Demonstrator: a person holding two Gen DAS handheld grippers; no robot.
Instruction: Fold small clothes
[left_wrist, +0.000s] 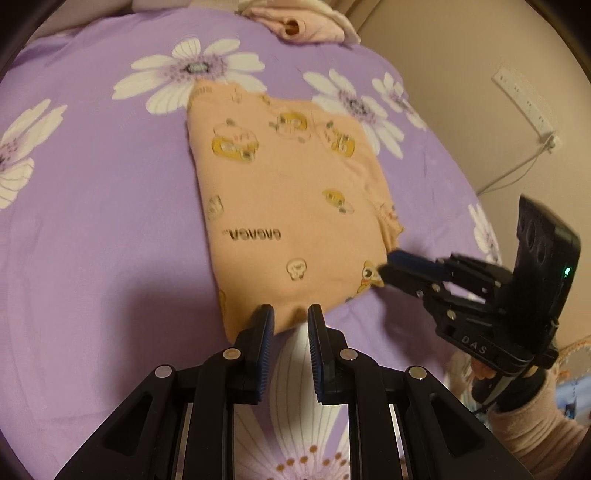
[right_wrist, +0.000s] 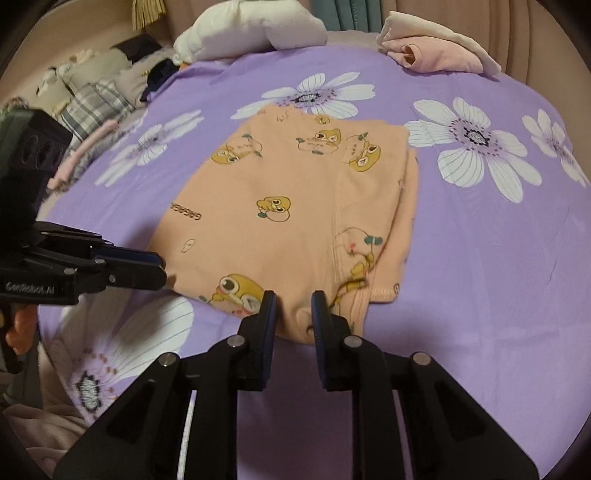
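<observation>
A small peach garment (left_wrist: 288, 206) with yellow cartoon prints lies folded flat on the purple flowered bedsheet (left_wrist: 103, 206); it also shows in the right wrist view (right_wrist: 295, 210). My left gripper (left_wrist: 291, 314) is open, its jaws astride the garment's near edge. My right gripper (right_wrist: 293, 302) is open too, its jaws astride the near edge at the garment's other corner. In the left wrist view the right gripper (left_wrist: 388, 266) reaches the garment's right corner. In the right wrist view the left gripper (right_wrist: 160, 267) sits at the left corner.
A folded pink garment (right_wrist: 436, 55) lies at the far edge of the bed, also seen in the left wrist view (left_wrist: 299, 26). A white pillow (right_wrist: 251, 33) and a pile of clothes (right_wrist: 96, 96) lie at the far left. A power strip (left_wrist: 524, 103) hangs on the wall.
</observation>
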